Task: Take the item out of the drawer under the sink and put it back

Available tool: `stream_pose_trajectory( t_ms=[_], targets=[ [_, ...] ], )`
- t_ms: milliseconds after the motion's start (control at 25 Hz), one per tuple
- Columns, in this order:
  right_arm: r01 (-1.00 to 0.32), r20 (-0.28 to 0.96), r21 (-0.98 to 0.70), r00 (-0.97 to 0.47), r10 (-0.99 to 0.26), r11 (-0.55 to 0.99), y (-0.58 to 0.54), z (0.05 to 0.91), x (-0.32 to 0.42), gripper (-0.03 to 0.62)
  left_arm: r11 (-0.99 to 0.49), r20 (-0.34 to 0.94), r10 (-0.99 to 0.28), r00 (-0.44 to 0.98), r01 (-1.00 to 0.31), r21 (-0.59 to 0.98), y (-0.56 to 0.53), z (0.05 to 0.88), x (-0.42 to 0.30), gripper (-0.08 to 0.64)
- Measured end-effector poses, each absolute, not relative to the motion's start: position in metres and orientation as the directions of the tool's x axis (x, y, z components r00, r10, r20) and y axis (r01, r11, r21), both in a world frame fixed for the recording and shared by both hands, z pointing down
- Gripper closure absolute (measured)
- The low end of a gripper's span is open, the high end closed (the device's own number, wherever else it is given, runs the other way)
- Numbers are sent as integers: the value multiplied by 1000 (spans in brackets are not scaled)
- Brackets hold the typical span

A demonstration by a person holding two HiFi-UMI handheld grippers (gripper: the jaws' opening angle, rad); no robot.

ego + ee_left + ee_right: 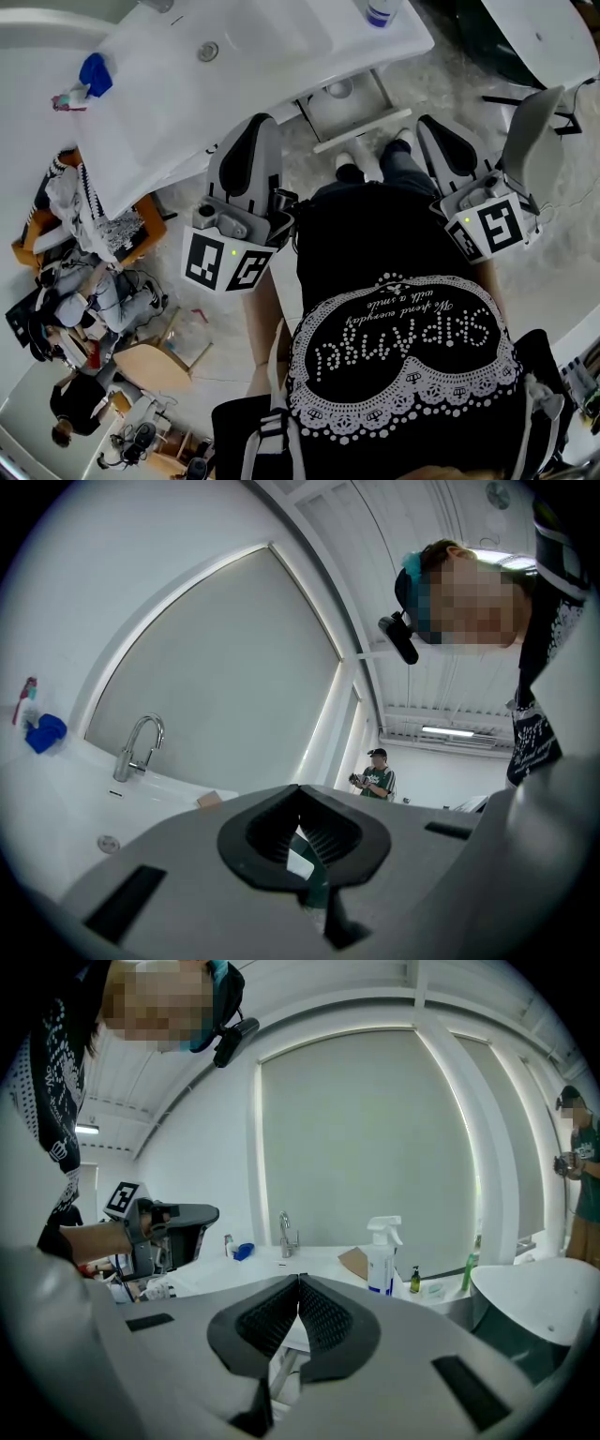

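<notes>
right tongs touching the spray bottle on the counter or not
Apart. The head view shows a wide gap: the spray bottle stands on the counter, while the right tongs are held off it, over the floor.

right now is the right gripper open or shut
Shut: on the right gripper the fingers meet at their tips, nothing between them.

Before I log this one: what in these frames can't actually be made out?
- Round item below the sink: head view, too small to identify.
- Spray bottle: head view, cut off by the top edge.
- Small dark bottle: right gripper view, too small to identify.
</notes>
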State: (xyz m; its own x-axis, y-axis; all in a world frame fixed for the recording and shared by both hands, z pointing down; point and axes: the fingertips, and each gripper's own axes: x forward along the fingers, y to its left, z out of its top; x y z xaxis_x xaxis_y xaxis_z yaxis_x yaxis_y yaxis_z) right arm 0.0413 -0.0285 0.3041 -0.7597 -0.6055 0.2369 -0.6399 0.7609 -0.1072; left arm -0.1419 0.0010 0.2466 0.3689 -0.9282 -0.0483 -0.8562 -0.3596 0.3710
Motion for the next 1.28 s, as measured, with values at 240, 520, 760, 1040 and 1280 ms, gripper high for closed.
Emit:
stream_pose_trajectory(
  t_ms=[240, 520, 760, 1040, 1280],
  targets=[
    [-632, 241, -102, -765, -598, 768, -29, 305, 41, 574, -352, -43, -931, 362, -860, 371, 3, 248, -143, 557],
    [-628, 245, -100, -767, -593, 772, -28, 306, 38, 574, -356, -46, -929, 366, -858, 371, 3, 248, -142, 557],
    [-630, 244, -106, -767, -594, 769, -28, 306, 39, 574, -357, -49, -929, 366, -856, 374, 3, 248, -142, 557],
    [-631, 239, -108, -766, -596, 768, -28, 306, 40, 574, -358, -51, -929, 366, -856, 373, 3, 248, -141, 557],
    [-631, 241, -108, -766, -596, 768, -28, 307, 41, 574, -356, -53, -930, 364, -856, 376, 3, 249, -141, 557]
  ],
)
